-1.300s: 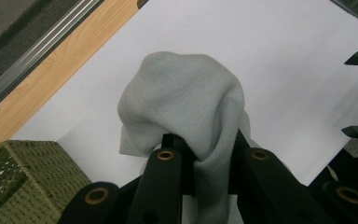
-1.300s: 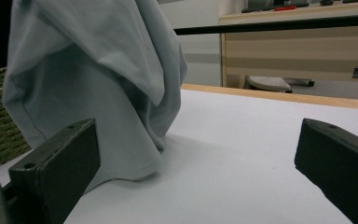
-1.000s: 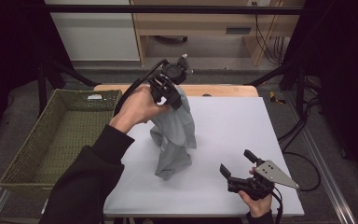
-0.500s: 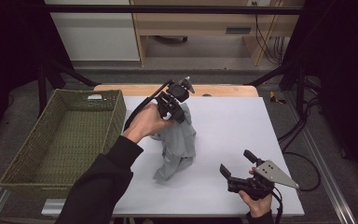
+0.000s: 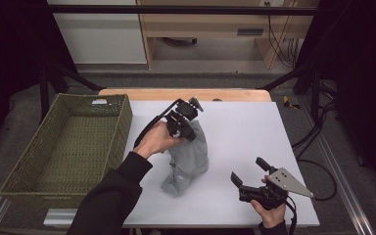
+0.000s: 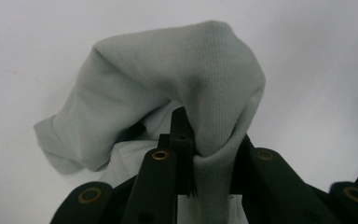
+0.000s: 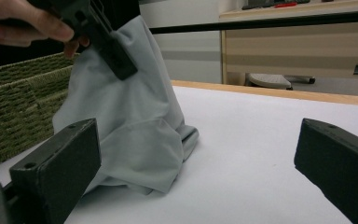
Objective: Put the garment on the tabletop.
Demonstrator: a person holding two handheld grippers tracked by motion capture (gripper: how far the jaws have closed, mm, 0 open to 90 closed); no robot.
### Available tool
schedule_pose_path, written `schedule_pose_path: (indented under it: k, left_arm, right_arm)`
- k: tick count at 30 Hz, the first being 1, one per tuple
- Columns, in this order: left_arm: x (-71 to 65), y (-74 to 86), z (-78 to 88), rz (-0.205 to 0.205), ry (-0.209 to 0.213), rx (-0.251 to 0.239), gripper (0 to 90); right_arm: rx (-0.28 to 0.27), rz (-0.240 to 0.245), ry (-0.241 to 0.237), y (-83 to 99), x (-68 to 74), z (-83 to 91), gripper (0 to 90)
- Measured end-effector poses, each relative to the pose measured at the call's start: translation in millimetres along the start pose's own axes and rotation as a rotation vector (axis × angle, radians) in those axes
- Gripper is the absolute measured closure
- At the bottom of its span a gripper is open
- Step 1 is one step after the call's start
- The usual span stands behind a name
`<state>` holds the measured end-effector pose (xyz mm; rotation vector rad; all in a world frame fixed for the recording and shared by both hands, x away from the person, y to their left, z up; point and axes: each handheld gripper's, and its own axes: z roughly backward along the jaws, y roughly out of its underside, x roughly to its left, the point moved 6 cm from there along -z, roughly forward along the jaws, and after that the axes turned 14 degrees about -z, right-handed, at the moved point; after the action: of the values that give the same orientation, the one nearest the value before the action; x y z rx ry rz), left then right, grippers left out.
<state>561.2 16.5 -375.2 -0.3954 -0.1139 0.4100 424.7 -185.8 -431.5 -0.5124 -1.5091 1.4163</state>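
Observation:
A grey cloth stands bunched on the white table, its top pulled up into a peak. My left gripper is shut on that peak, low over the table. In the left gripper view the cloth folds over the left gripper and is pinched between its jaws, which have just been opening slightly. My right gripper rests open near the table's front right, nothing between its jaws. From the right gripper I see the cloth with the left gripper clamped on it.
A green woven basket stands on the table's left side, close to the left hand; its wall appears behind the cloth. A wooden strip runs along the table's far edge. Cables lie on the floor at the right.
The left hand has come down and slightly toward the table's middle with the cloth, which has slumped from a hanging drape into a heap. The right gripper has stayed put.

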Motion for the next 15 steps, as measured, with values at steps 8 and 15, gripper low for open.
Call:
schedule_pose_path:
  k: [8, 15]
  left_arm:
    - [0.0, 2.1, -6.6, 0.006, 0.035, -0.006, 53.3]
    - [-1.8, -0.9, -0.7, -0.032, -0.005, -0.066, 15.8]
  right_arm:
    - [0.007, -0.004, -0.001, 0.7, 0.5, -0.6, 0.6]
    - [0.010, -0.012, -0.001, 1.1, 1.0, -0.7, 0.6]
